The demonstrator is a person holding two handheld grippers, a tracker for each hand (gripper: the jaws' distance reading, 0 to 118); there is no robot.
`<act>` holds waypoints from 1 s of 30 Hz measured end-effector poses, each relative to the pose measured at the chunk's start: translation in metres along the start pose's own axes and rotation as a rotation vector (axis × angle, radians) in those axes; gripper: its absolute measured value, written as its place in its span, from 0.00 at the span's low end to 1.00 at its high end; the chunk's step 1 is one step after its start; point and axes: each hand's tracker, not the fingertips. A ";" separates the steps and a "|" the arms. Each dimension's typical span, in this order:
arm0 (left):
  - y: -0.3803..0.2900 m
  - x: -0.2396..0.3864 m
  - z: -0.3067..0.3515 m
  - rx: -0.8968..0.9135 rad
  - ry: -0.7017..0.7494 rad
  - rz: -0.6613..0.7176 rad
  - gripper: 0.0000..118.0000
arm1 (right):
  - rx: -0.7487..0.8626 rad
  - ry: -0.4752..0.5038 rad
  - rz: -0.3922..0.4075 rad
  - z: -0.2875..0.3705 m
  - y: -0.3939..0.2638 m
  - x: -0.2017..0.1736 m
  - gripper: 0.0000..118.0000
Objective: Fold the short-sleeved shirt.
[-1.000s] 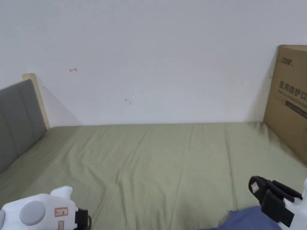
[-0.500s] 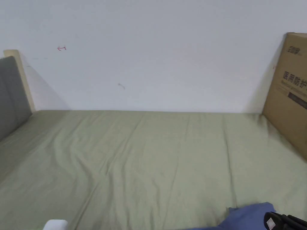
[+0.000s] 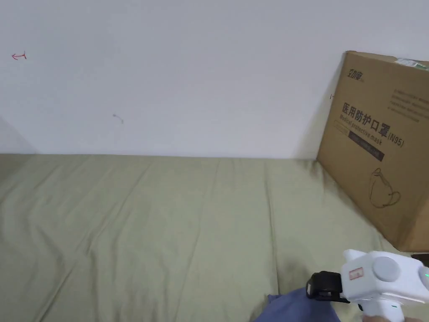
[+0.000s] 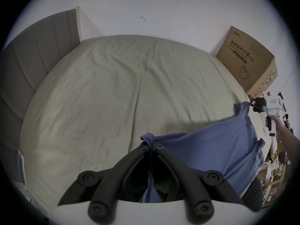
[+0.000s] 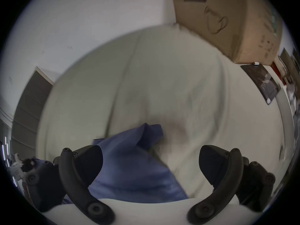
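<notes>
My left gripper [image 4: 151, 147] pinches a bunched corner of the blue shirt [image 4: 211, 149] between closed jaws, holding it over the near edge of the green bedsheet [image 4: 113, 90], while my right gripper [image 5: 151, 166] hangs wide open above the cloth, gripping nothing.

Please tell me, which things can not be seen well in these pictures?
- Blue shirt: head view, cut off by the bottom edge; sleeves and collar cannot be told.
- Right gripper: own view, motion-blurred, jaws wide apart.
- Left gripper: own view, shut on the shirt; cloth hides the fingertips.
- Cardboard box: cut off at right.
</notes>
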 end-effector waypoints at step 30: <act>-0.013 -0.017 0.054 0.072 -0.133 0.027 0.02 | 0.369 0.154 -0.009 0.180 -0.128 0.012 0.01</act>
